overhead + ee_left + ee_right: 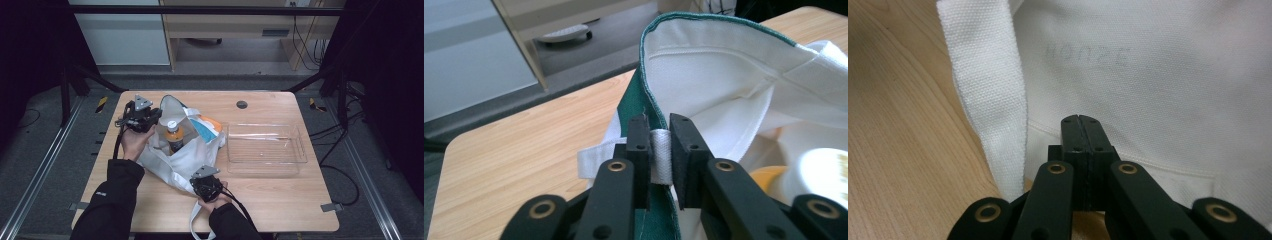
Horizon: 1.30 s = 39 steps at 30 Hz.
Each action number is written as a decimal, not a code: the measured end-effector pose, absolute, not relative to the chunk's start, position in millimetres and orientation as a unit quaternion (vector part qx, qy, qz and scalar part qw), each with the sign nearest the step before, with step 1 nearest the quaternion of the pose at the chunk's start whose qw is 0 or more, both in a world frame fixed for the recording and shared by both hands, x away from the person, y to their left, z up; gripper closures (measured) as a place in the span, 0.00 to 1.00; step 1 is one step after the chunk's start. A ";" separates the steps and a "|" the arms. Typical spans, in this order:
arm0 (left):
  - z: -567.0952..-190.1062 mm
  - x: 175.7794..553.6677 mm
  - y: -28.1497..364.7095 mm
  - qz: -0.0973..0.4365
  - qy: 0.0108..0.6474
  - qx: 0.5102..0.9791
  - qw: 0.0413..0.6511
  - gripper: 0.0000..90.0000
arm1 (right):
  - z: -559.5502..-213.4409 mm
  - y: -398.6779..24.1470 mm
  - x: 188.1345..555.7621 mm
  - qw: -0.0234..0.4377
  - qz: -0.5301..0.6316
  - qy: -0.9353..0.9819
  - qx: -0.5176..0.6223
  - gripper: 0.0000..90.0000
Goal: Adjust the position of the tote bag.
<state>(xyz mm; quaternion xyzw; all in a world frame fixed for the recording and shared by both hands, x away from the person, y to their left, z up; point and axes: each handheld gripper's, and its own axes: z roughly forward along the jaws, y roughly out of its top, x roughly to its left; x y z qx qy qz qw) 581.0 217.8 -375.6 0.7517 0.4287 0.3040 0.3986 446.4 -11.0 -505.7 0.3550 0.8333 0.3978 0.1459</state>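
A white cloth tote bag (186, 156) with a green rim lies open in the middle of the table. An orange bottle (174, 138) with a white cap stands inside it. My left gripper (156, 117) is at the bag's upper left rim. In the left gripper view that gripper (660, 125) is shut on a white strap (661, 156) next to the green edge, with the bottle cap (824, 170) low at the right. My right gripper (197, 180) is at the bag's near edge. Its jaws (1081, 119) meet against the white cloth (1158, 75); whether cloth is pinched I cannot tell.
A clear plastic tray (301, 150) stands to the right of the bag. Something blue and orange (207, 125) shows in the bag's mouth. A loose white strap (993, 100) lies on the wooden table (280, 200). A round hole (242, 104) is near the far edge.
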 end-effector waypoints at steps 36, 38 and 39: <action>-407.0 586.1 239.9 0.260 0.452 0.745 0.416 0.65 | -502.9 -13.1 449.5 0.142 0.405 0.826 0.365 1.00; -403.7 575.8 244.2 0.259 0.451 0.743 0.422 0.62 | -498.5 -16.3 449.1 0.142 0.417 0.819 0.367 1.00; -403.0 570.2 245.9 0.256 0.451 0.743 0.423 0.62 | -495.6 -18.5 449.2 0.148 0.427 0.814 0.365 0.98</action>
